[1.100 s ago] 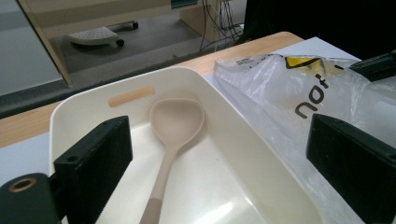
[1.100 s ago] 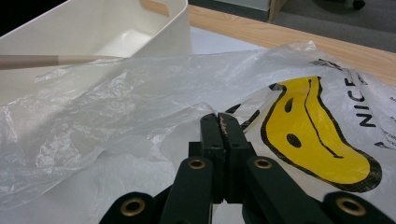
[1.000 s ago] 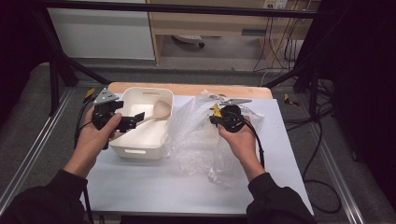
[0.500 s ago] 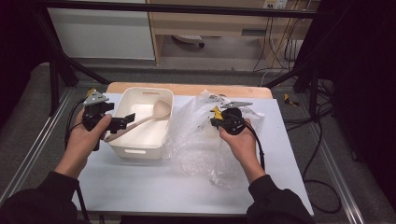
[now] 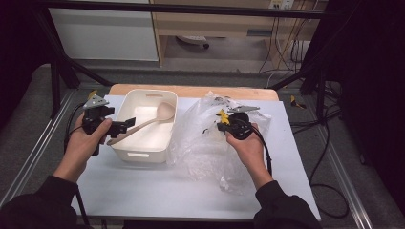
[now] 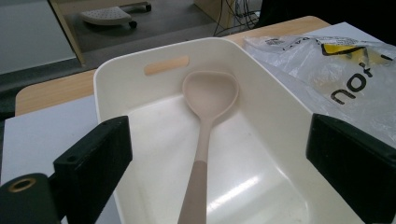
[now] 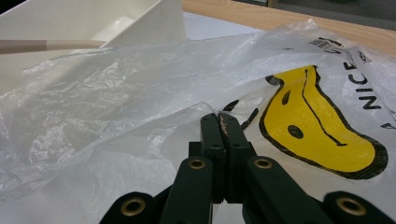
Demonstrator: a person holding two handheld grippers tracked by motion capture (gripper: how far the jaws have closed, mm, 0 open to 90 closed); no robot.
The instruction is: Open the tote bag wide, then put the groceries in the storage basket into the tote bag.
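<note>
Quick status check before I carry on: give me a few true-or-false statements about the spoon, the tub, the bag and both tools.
1. The spoon lies in the white tub. True.
2. The left tool is clamped on the spoon handle. False: its jaws stand wide open on either side of the handle.
3. The right tool is shut on the plastic bag. True.
4. The bag is inside the tub. False: it lies on the table beside the tub.
5. The bag is plain, with no print. False: it carries a yellow picture and black letters.

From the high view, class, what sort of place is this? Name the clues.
Probably a lab or recording workspace, not a kitchen: a dark metal frame surrounds the table, cables trail across the floor, and cabinets stand behind.
</note>
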